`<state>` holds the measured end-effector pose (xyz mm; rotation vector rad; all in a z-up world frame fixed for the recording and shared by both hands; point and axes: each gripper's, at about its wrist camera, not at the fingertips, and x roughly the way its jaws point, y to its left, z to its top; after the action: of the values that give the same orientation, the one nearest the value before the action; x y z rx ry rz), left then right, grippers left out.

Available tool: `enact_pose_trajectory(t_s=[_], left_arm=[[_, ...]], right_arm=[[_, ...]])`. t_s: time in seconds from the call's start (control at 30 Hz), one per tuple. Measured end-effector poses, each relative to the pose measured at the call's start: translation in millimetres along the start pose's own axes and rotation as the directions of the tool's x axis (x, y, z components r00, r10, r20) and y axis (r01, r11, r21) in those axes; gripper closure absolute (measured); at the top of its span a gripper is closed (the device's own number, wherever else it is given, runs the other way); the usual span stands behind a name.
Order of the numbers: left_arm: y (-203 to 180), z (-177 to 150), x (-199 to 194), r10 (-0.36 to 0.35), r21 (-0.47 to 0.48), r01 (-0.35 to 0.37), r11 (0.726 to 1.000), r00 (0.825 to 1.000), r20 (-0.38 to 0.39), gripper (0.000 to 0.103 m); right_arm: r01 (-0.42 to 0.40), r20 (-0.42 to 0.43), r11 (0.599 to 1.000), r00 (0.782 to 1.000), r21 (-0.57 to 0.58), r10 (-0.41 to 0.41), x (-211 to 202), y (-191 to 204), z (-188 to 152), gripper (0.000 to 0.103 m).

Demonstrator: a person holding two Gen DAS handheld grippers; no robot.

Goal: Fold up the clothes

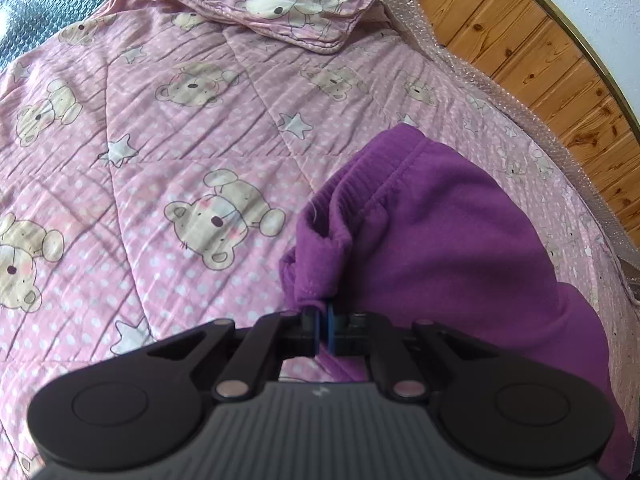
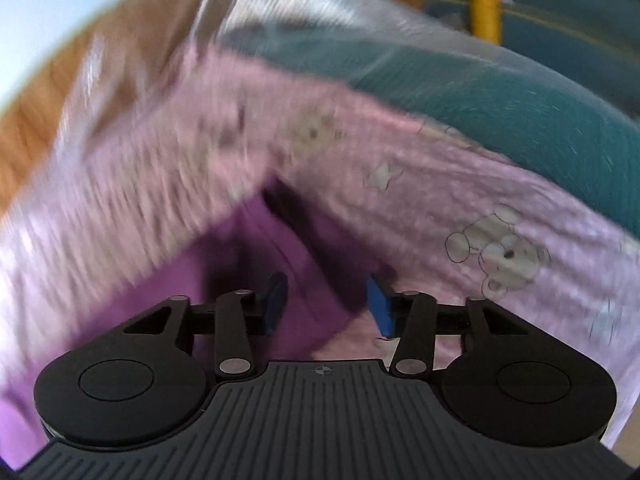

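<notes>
A purple fleece garment [image 1: 440, 232] with an elastic waistband lies bunched on a pink quilt with a bear print [image 1: 168, 128]. My left gripper [image 1: 323, 314] is shut on a hem of the purple garment and holds that edge lifted. In the blurred right wrist view, my right gripper [image 2: 328, 304] is open with blue pads [image 2: 378, 310], just above the purple garment [image 2: 248, 280] where it meets the pink quilt [image 2: 440, 208]. Nothing is held between its fingers.
A wooden panel wall [image 1: 540, 64] runs along the quilt's right side, edged by bubble wrap [image 1: 472, 68]. A folded-over quilt corner [image 1: 304, 12] lies at the far end. A teal surface [image 2: 500, 104] and a yellow object [image 2: 486, 12] lie beyond the quilt.
</notes>
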<state>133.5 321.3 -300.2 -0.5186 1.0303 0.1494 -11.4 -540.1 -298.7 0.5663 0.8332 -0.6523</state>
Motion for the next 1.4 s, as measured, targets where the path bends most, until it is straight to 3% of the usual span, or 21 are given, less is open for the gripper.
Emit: enact_pose_trajectory(t_s=[0.03, 0.07, 0.13, 0.3, 0.43, 0.57, 0.63, 0.7, 0.77, 0.83, 0.93, 1.0, 1.1, 1.2, 1.27, 1.37, 1.4], left_arm=[[-0.4, -0.2, -0.1, 0.004, -0.002, -0.004, 1.000, 1.000, 0.003, 0.099], [-0.9, -0.5, -0.1, 0.007, -0.005, -0.007, 1.000, 1.000, 0.005, 0.099], [-1.8, -1.0, -0.2, 0.015, -0.010, -0.015, 1.000, 1.000, 0.010, 0.099], [-4.0, -2.2, -0.5, 0.033, -0.022, -0.033, 0.999, 0.999, 0.023, 0.099], [-5.8, -3.2, -0.7, 0.048, -0.032, -0.047, 0.998, 0.998, 0.033, 0.098], [-7.2, -4.0, -1.6, 0.058, -0.042, -0.057, 0.998, 0.998, 0.039, 0.098], [-7.7, -4.7, -1.9, 0.062, -0.045, -0.060, 0.997, 0.997, 0.041, 0.098], [-8.0, -5.8, -1.8, 0.064, -0.046, -0.062, 0.997, 0.997, 0.047, 0.098], [-8.3, -6.8, -1.6, 0.067, -0.048, -0.064, 0.997, 0.996, 0.052, 0.098], [-7.7, -7.8, -2.0, 0.066, -0.053, -0.063, 0.997, 0.996, 0.058, 0.098], [-8.1, -8.1, -2.1, 0.067, -0.045, -0.064, 0.997, 0.996, 0.061, 0.098], [-8.5, -8.1, -2.2, 0.069, -0.039, -0.067, 0.997, 0.996, 0.062, 0.098], [-8.6, -8.6, -2.3, 0.069, -0.035, -0.067, 0.997, 0.995, 0.067, 0.098], [-7.7, -10.4, -3.7, 0.068, -0.046, -0.064, 0.997, 0.994, 0.081, 0.098], [-7.5, -10.8, -8.9, 0.070, -0.061, -0.064, 0.996, 0.993, 0.099, 0.098], [-7.2, -11.5, -16.7, 0.074, -0.083, -0.064, 0.995, 0.989, 0.125, 0.098], [-7.1, -11.7, -19.3, 0.075, -0.090, -0.063, 0.994, 0.988, 0.134, 0.098]], right_arm=[[0.017, -0.003, 0.997, 1.000, -0.073, -0.017, 3.3, 4.6, -1.6, 0.062], [0.027, 0.002, 0.989, 1.000, -0.145, -0.027, 3.2, 10.6, -3.0, 0.080], [0.040, 0.001, 0.965, 0.999, -0.258, -0.041, -1.1, 19.9, -6.0, 0.093], [0.078, 0.026, 0.926, 0.997, -0.369, -0.073, -12.7, 27.9, -3.6, 0.103], [0.155, 0.064, 0.962, 0.988, -0.227, -0.144, -17.8, -4.9, 20.4, 0.103], [0.126, -0.074, 0.953, 0.986, -0.277, -0.152, 10.0, -17.9, 26.7, 0.100], [0.130, -0.017, 0.954, 0.990, -0.270, -0.140, -5.8, -10.6, 34.9, 0.077], [0.100, 0.093, 0.936, 0.993, -0.339, -0.072, -32.4, 14.7, 38.9, 0.069], [-0.069, 0.013, 0.881, 0.996, -0.468, 0.085, -34.8, 50.1, 37.7, 0.069], [-0.189, -0.113, 0.742, 0.982, -0.643, 0.153, -21.0, 88.6, 25.5, 0.068], [-0.270, -0.240, 0.508, 0.963, -0.818, 0.125, 6.4, 127.1, 5.0, 0.064], [-0.307, -0.299, 0.402, 0.950, -0.863, 0.085, 20.2, 137.5, -1.6, 0.061], [-0.306, -0.298, 0.271, 0.952, -0.913, 0.073, 24.3, 143.8, -4.3, 0.051], [-0.341, -0.341, 0.220, 0.939, -0.914, 0.042, 26.9, 148.5, -1.9, 0.057], [-0.385, -0.389, 0.216, 0.921, -0.897, 0.023, 27.5, 155.7, 1.2, 0.100], [-0.350, -0.348, 0.210, 0.936, -0.913, 0.046, 17.8, 160.0, 12.9, 0.103], [-0.317, -0.310, 0.269, 0.948, -0.909, 0.068, 18.1, 158.3, 25.1, 0.103]])
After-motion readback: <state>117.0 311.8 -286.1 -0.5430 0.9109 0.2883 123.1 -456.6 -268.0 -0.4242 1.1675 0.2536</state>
